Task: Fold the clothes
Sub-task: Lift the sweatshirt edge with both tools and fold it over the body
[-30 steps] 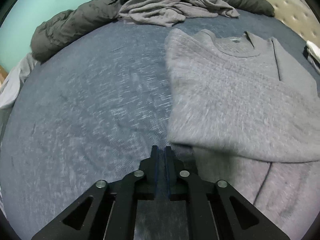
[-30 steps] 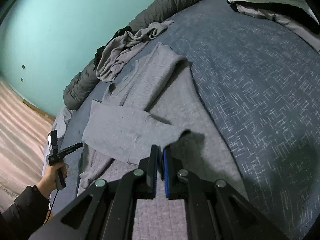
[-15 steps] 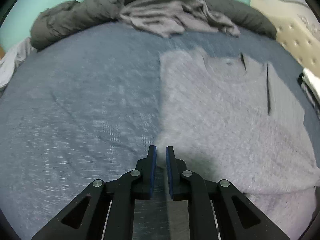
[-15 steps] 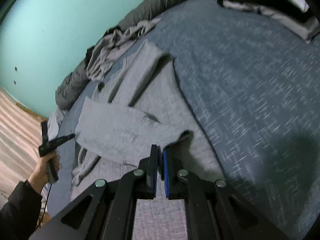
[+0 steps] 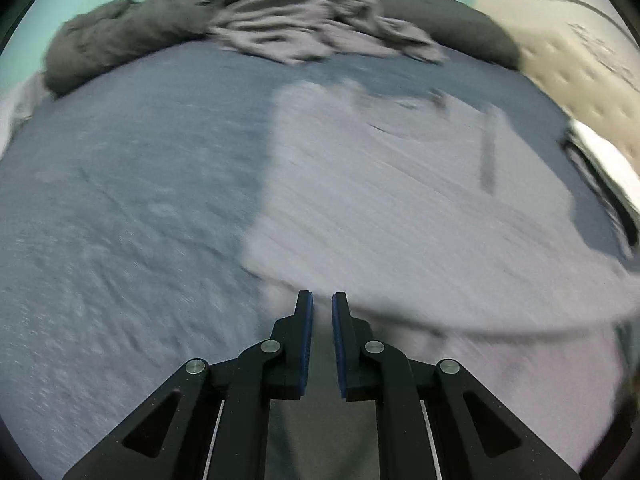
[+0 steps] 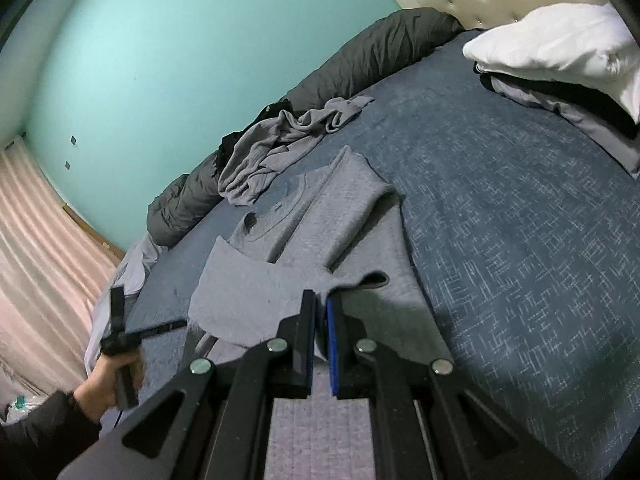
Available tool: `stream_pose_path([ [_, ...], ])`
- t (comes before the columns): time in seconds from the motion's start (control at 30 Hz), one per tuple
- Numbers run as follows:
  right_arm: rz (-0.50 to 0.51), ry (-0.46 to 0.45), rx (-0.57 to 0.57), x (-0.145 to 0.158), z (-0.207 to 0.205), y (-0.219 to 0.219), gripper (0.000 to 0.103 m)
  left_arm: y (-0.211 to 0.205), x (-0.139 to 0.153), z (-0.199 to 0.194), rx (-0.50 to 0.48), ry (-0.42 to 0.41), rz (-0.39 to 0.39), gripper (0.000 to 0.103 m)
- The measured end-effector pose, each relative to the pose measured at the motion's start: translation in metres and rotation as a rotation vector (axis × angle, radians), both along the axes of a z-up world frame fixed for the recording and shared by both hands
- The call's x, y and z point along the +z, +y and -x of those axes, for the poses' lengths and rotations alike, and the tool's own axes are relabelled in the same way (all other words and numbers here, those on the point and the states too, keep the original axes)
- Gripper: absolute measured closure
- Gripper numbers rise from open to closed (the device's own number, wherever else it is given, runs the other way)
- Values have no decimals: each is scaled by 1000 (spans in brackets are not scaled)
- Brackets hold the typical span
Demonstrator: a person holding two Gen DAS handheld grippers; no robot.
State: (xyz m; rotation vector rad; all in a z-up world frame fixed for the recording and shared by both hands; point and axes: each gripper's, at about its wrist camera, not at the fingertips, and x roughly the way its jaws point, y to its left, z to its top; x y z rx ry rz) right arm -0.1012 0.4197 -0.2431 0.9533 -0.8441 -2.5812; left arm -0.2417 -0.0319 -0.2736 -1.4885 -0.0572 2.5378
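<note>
Left wrist view: left hand-held gripper [image 5: 322, 300] standing at lower centre of the frame, jaws parted by a narrow gap, holding nothing. Hovering at the near left edge of the grey sweater [image 5: 400, 208], lying flat across the centre and right of the frame on the blue bed [image 5: 120, 200]. Blurring throughout. Showing a crumpled grey garment [image 5: 320, 32] at top centre, resting against a dark duvet [image 5: 120, 44] running along the far edge. Showing a tufted headboard [image 5: 560, 56] in the upper right.

Right wrist view: right hand-held gripper [image 6: 320, 300] sitting at lower centre, jaws nearly together and pinching the sweater's [image 6: 320, 232] sleeve end, the fabric passing between the blue pads. Sleeve lying folded across the sweater body toward the left of the frame; other sleeve lying folded lengthwise near the collar, above centre. Sweater occupying the middle of the frame on the bed [image 6: 520, 240]. Showing the crumpled garment [image 6: 280, 144] above it, beside the duvet [image 6: 380, 56]. Showing a white pillow [image 6: 560, 44] in the upper right, atop folded dark and grey items. Showing a hand [image 6: 108, 380] in a dark sleeve at lower left, gripping the other hand-held gripper's handle, its jaws too blurred to tell.
</note>
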Motion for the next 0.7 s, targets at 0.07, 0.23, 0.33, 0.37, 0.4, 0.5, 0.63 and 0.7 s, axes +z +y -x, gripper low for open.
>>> stream_pose_path([
  [0.07, -1, 3, -4, 0, 2, -1, 98, 12, -4, -13, -53, -20, -23, 87],
  [0.23, 2, 39, -10, 17, 2, -5, 98, 37, -20, -22, -102, -49, 1, 73],
  [0.33, -20, 93, 8, 42, -1, -14, 98, 34, -34, -14, -69, -85, -13, 84],
  [0.37, -26, 109, 15, 51, -2, -17, 98, 30, -37, -13, -45, -94, -35, 96],
  [0.4, -31, 126, 22, 61, -4, -20, 98, 26, -40, -11, -21, -104, -56, 96],
  [0.5, -71, 137, 39, 73, -8, -26, 98, 7, -47, -8, 71, -136, -170, 96],
  [0.63, -95, 53, 67, 53, -7, -31, 98, -1, -48, -7, 101, -147, -198, 96],
  [0.7, -102, -21, 64, 29, -6, -32, 98, -3, -45, -9, 110, -150, -196, 93],
])
